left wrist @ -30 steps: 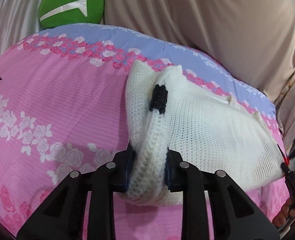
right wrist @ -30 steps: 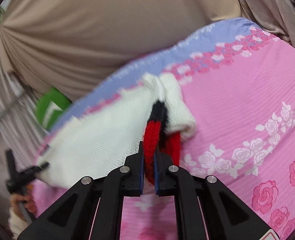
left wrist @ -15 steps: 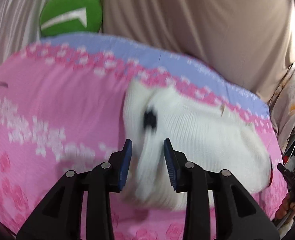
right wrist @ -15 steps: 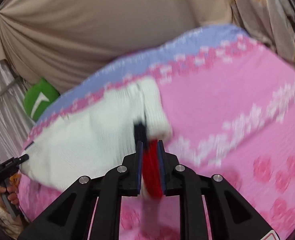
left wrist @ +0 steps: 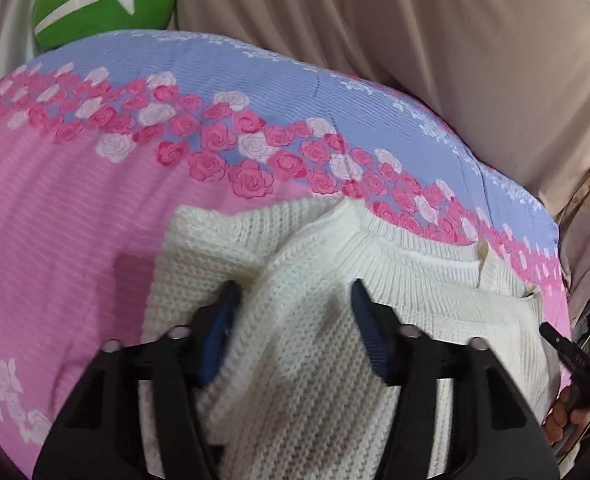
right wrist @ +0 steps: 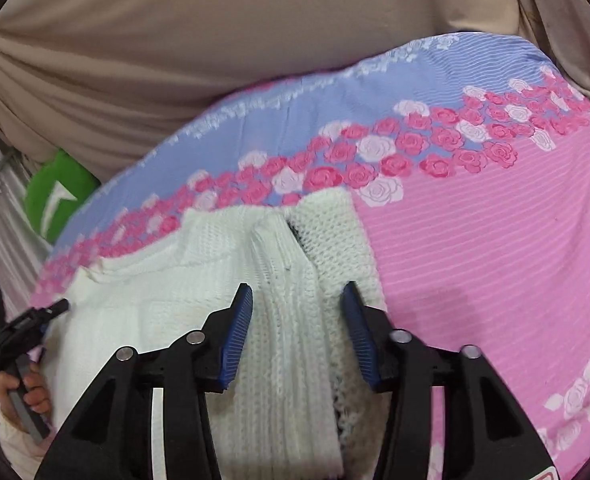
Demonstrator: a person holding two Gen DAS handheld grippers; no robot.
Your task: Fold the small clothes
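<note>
A small white knit sweater [left wrist: 319, 320] lies on the pink rose-print bed cover [left wrist: 63, 208], its sleeves folded in over the body. My left gripper [left wrist: 293, 304] is open, its blue-padded fingers [left wrist: 219, 320] spread on either side of a folded sleeve without gripping it. In the right wrist view the same sweater [right wrist: 147, 312] shows with a folded sleeve [right wrist: 291, 320] lying between the spread jaws of my right gripper [right wrist: 298, 300], which is open. The sleeve's red and black cuff is hidden.
A green cushion [left wrist: 107, 0] sits at the far left corner of the bed, also in the right wrist view [right wrist: 57, 192]. Beige drapes [left wrist: 415, 32] hang behind the bed. The blue band of the cover [right wrist: 295, 108] runs along its far edge.
Both grippers have opened and let go of the sleeves they held. The sleeves now lie folded on the sweater, and both grippers have come lower and closer to it.
</note>
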